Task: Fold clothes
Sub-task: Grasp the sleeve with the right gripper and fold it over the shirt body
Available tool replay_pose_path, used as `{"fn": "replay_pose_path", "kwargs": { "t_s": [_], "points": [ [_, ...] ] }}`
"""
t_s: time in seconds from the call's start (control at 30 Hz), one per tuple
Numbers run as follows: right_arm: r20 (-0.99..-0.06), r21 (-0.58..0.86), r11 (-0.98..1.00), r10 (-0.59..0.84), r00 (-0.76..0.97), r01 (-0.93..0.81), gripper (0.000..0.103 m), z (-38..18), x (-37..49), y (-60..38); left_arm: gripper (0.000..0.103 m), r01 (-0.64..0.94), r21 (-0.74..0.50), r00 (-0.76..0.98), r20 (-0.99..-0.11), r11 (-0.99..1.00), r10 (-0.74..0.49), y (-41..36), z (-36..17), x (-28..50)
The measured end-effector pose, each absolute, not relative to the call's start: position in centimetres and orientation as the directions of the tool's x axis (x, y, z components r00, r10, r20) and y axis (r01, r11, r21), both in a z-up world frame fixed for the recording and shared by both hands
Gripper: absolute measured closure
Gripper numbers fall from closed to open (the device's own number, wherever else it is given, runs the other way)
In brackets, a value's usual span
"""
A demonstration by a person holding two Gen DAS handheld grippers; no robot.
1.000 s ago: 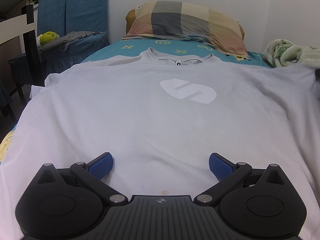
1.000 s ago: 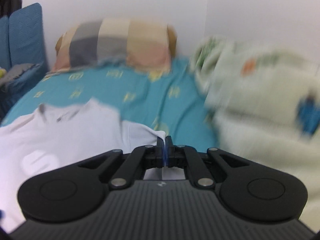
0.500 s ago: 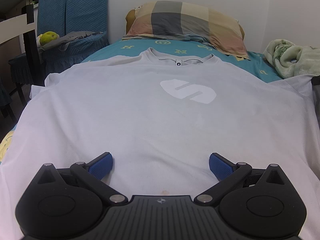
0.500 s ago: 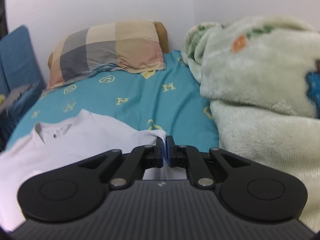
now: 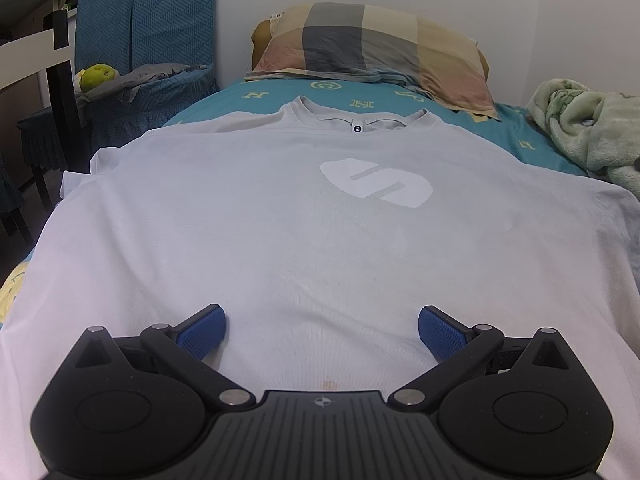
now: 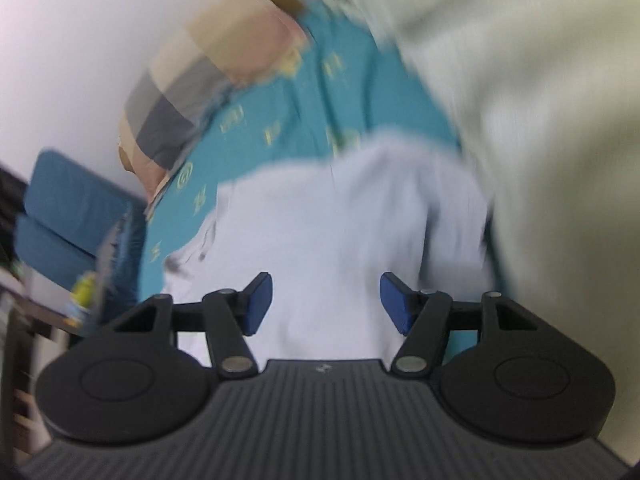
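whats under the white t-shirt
The white t-shirt lies spread on a teal bedsheet with yellow letters, visible past the collar and sides. What lies beneath the shirt's middle is covered.

My left hand-held gripper (image 5: pixel 322 330) is matt black plastic with a ribbed top, small shiny metal pins at the joints, and blue pads (image 5: pixel 440 332) with a dimpled, rubbery look. My right hand-held gripper (image 6: pixel 326 304) looks the same. The T-shirt (image 5: pixel 280 232) is smooth pale grey knit cloth with a flat white print. The bed sheet (image 5: pixel 516 136) is smooth teal cloth, the pillow (image 5: pixel 372 48) soft checked cotton, the blanket (image 5: pixel 584 128) fluffy fleece.
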State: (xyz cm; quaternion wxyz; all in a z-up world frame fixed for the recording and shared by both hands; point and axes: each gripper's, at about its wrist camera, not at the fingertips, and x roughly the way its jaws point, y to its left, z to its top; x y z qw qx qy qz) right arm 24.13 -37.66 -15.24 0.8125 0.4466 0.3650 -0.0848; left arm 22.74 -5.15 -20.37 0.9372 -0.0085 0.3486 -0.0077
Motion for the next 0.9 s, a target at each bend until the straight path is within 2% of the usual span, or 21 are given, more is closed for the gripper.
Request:
{"fn": "replay_pose_path", "kwargs": {
  "t_s": [0.13,0.3,0.47,0.53,0.57,0.7,0.87,0.9],
  "points": [
    [-0.718,0.661,0.501,0.206,0.665,0.558,0.04,-19.0,24.7,-36.8,0.0,0.047,-0.028,0.741,-0.67,0.999,-0.054,-4.8,-20.1,22.7],
    [-0.714,0.646,0.461,0.083,0.696,0.608,0.039,-20.9,25.0,-37.5,0.0,0.105,-0.084,0.715,-0.686,0.991,-0.134,-3.4,-19.3,22.8],
    [-0.679,0.691,0.376,0.045,0.732,0.617,0.037,-22.2,24.8,-38.0,0.0,0.081,-0.055,0.75,-0.654,0.995,-0.097,-3.1,-17.8,22.5],
    [-0.658,0.7,0.376,0.009,0.753,0.608,0.031,-22.1,25.2,-37.9,0.0,0.081,-0.068,0.759,-0.643,0.994,-0.106,-3.1,-17.2,22.4],
    [-0.652,0.704,0.364,-0.007,0.758,0.61,0.024,-22.2,25.6,-37.9,0.0,0.082,-0.072,0.763,-0.637,0.994,-0.109,-3.2,-16.8,22.3],
    [-0.644,0.693,0.365,-0.077,0.761,0.622,0.024,-22.2,27.2,-38.7,0.0,0.042,-0.116,0.767,-0.633,0.992,-0.106,-2.3,-15.4,21.9],
    [-0.625,0.705,0.278,-0.189,0.757,0.652,0.024,-22.5,28.3,-39.6,0.0,0.05,-0.186,0.751,-0.64,0.981,-0.159,0.4,-13.1,20.9],
    [-0.625,0.685,0.315,-0.209,0.752,0.657,0.031,-22.2,28.7,-39.3,0.0,0.056,-0.181,0.754,-0.637,0.982,-0.16,1.0,-12.6,20.6]
  ]
}}
